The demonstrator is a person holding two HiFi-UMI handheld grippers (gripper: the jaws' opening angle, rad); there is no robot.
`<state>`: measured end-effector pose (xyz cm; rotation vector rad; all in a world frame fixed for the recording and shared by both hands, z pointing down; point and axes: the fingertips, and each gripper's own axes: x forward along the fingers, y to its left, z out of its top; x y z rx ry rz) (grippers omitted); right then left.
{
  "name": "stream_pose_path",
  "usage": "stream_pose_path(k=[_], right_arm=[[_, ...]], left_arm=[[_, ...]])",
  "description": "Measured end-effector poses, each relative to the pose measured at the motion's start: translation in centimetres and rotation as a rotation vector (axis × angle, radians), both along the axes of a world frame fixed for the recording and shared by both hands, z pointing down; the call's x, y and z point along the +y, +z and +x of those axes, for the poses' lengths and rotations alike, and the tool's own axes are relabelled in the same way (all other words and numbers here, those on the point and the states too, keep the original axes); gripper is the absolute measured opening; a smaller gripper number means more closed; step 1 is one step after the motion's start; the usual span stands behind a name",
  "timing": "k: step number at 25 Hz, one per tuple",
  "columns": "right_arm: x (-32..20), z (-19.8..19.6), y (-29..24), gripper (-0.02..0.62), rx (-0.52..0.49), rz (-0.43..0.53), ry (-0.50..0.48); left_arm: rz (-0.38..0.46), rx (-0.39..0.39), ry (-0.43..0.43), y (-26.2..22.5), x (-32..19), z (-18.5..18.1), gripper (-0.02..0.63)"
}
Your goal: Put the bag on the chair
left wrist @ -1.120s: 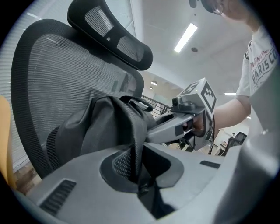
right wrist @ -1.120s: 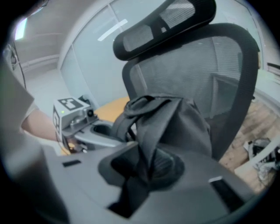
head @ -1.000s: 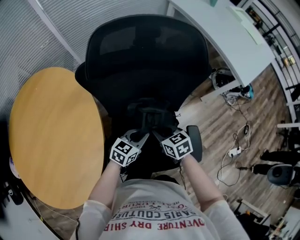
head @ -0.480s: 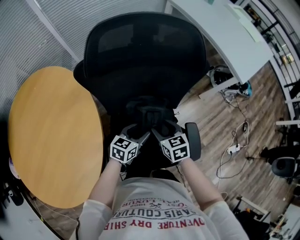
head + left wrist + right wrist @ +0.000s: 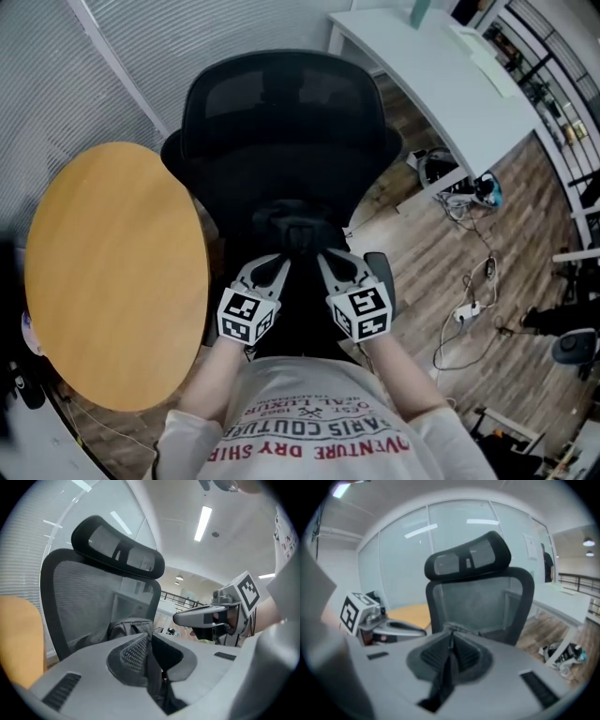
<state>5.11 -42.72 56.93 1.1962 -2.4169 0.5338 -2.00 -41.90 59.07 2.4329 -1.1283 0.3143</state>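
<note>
Dark grey fabric bag (image 5: 298, 228) is over the seat of the black mesh office chair (image 5: 281, 112), just ahead of both tools; left gripper (image 5: 149, 644) and right gripper (image 5: 451, 645) are each closing narrow on a strap of it; round yellow wooden table (image 5: 112, 272) crowds the chair's left edge; wooden floor (image 5: 422, 244) lies open to the right.

Head view is aimed steeply down over the chair (image 5: 281, 122). Both gripper views are set low and close, faced at its backrest (image 5: 79, 602). Chair and round table (image 5: 112, 272) are shared.
</note>
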Motion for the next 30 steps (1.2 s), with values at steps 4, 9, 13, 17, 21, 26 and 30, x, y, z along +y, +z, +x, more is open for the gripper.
stream_pose_path(k=[4, 9, 13, 17, 21, 26, 30], right_arm=[[0.6, -0.1, -3.3, 0.032, -0.043, 0.082, -0.039], [1.7, 0.4, -8.2, 0.028, -0.07, 0.2, -0.084], [2.6, 0.7, -12.0, 0.028, -0.103, 0.278, -0.111], [3.5, 0.5, -14.0, 0.028, -0.116, 0.332, -0.133], [4.1, 0.0, -15.7, 0.026, -0.114, 0.369, -0.151], [4.5, 0.2, -16.0, 0.026, -0.107, 0.371, -0.167], [4.8, 0.1, -16.1, 0.026, -0.114, 0.356, -0.183]], left_arm=[[0.08, 0.021, -0.018, -4.0, 0.7, 0.2, 0.036], [0.196, 0.003, -0.016, -9.4, 2.2, 0.9, 0.031], [0.228, 0.063, -0.013, -13.3, 3.2, 1.8, 0.031], [0.272, 0.061, 0.003, -15.6, 4.0, 2.3, 0.031], [0.285, 0.071, 0.005, -16.6, 4.2, 2.0, 0.028], [0.314, 0.041, 0.015, -17.5, 4.8, 2.4, 0.028], [0.327, 0.024, 0.011, -18.0, 5.0, 2.3, 0.028]])
